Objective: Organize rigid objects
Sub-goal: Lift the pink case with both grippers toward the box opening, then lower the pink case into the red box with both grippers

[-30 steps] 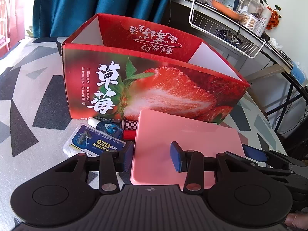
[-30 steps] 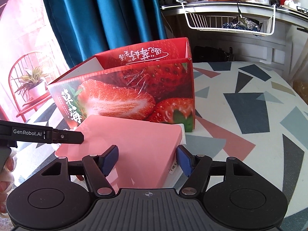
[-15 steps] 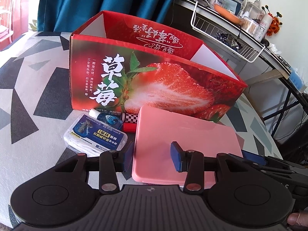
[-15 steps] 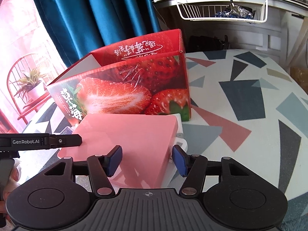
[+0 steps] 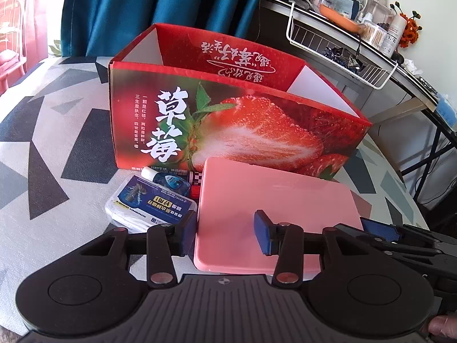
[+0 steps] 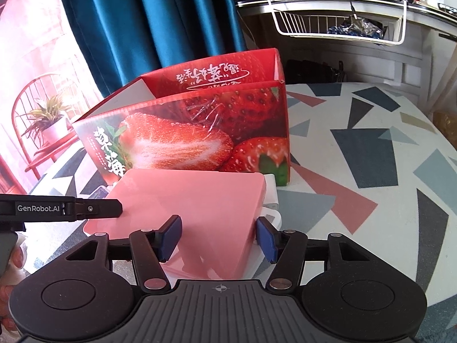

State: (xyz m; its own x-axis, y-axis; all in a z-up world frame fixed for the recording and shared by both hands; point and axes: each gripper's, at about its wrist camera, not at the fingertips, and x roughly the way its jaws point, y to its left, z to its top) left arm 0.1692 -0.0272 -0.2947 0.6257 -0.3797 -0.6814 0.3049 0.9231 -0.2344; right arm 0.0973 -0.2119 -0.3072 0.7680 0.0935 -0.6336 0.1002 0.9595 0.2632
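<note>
A flat pink box (image 5: 274, 205) (image 6: 194, 200) lies in front of the open-topped red strawberry carton (image 5: 228, 131) (image 6: 200, 131). My left gripper (image 5: 225, 233) straddles its near left edge, with one pad against the left side and the other over the lid. Its jaws are opening slightly with that edge between them. My right gripper (image 6: 218, 238) straddles the near right edge, right pad on the side wall and left pad on the lid. One left finger (image 6: 94, 208) also shows in the right wrist view.
A clear packet with a blue label (image 5: 148, 203), a small bottle (image 5: 168, 181) and a checkered red item (image 5: 195, 178) lie left of the pink box. A white object (image 6: 271, 197) sticks out beneath its right side. The patterned table (image 6: 371, 171) stretches right; a wire basket (image 5: 337, 48) hangs behind.
The right gripper's jaws narrowed until the right pad met the pink box's side. The pink box shifted a little left relative to the carton and the small items.
</note>
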